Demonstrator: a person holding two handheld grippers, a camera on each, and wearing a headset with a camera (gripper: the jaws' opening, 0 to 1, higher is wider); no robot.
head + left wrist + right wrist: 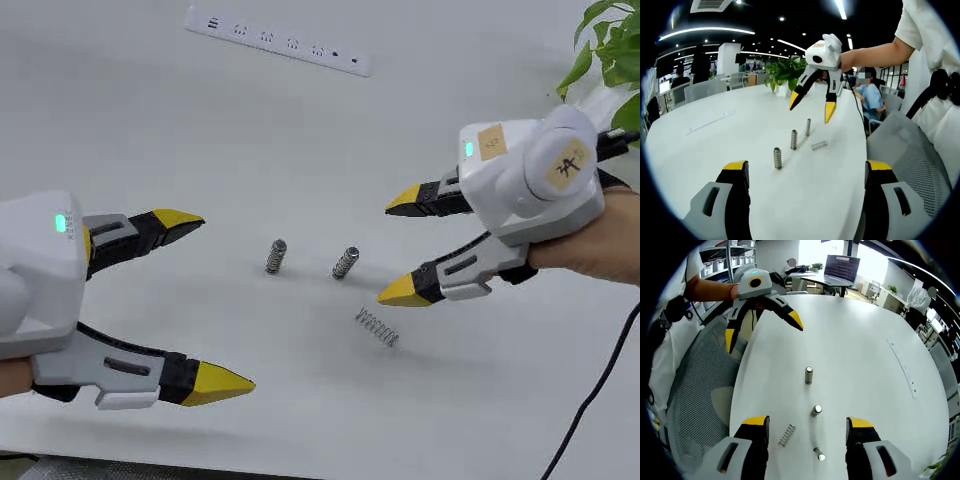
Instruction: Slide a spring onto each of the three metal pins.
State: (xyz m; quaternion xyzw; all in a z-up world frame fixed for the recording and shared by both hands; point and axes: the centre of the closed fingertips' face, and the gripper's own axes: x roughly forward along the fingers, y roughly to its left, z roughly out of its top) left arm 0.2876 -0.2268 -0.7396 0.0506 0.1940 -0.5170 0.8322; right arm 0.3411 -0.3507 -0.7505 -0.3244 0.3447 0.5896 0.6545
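Over the table [300, 130], left gripper [225, 300] and right gripper [384, 254] hang, fingers [215, 380] spread wide, empty

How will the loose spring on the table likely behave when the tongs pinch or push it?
The spring lies on its side on the smooth white table, so a push would probably make it roll or skid. Its thin, open coils suggest it is light and may squash or bend under a hard pinch.

We hold our left gripper [205, 300] with jaws spread wide. Our right gripper [398, 250] faces it, jaws apart, tips angled downward.
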